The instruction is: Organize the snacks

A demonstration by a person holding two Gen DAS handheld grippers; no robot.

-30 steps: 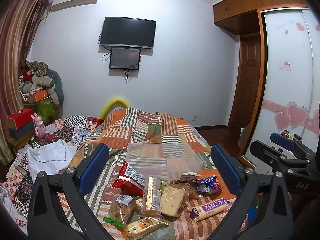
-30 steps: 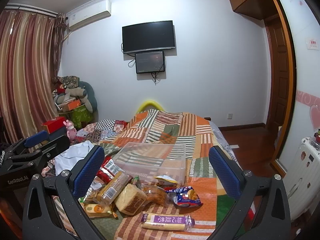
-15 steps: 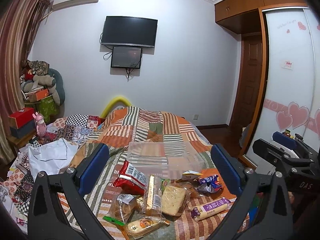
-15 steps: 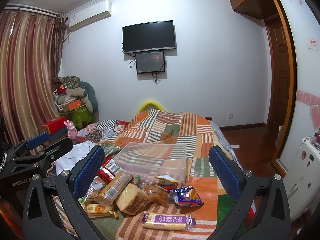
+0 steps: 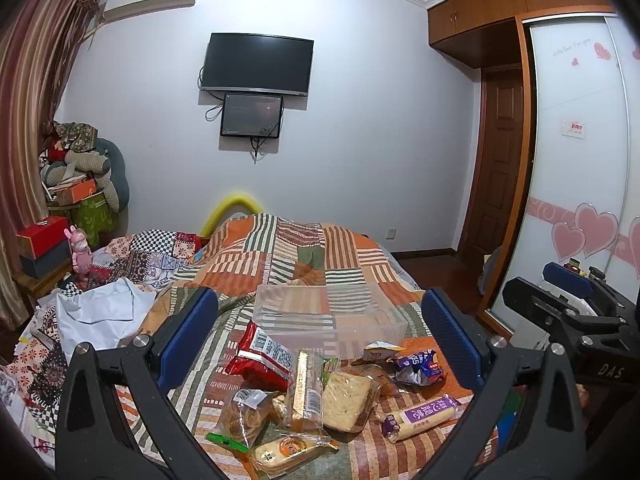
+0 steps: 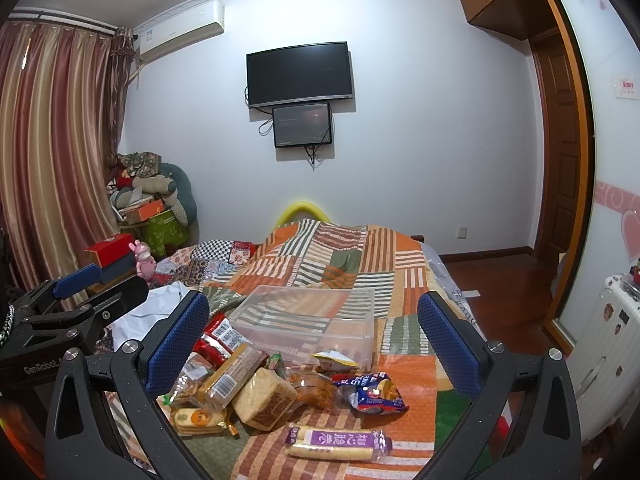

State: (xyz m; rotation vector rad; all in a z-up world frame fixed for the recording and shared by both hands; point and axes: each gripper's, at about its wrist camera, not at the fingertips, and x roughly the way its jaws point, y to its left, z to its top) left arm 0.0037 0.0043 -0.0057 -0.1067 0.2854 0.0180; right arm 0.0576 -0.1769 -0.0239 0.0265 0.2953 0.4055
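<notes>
A heap of wrapped snacks lies on the patchwork bedspread (image 5: 304, 256): a red packet (image 5: 260, 356), a long biscuit pack (image 5: 306, 390), a sponge cake (image 5: 346, 394), a purple-labelled stick (image 6: 334, 442) and a blue packet (image 6: 370, 394). Behind them stands a clear plastic box (image 5: 328, 312), also the clear box (image 6: 308, 320), with nothing visible inside. My left gripper (image 5: 320, 336) hovers open above the heap, holding nothing. My right gripper (image 6: 312, 340) is open too, over the same heap. Each gripper shows at the edge of the other's view.
A white cloth (image 5: 100, 312) and patterned bedding lie on the bed's left side. A red box (image 5: 42, 232) and a pink toy (image 5: 82, 250) stand on a stand at left. The wardrobe (image 5: 580, 200) and a white suitcase (image 6: 608, 336) are right.
Both grippers have barely shifted; the views drift slightly. Nothing was picked up or moved, and both stay open.
</notes>
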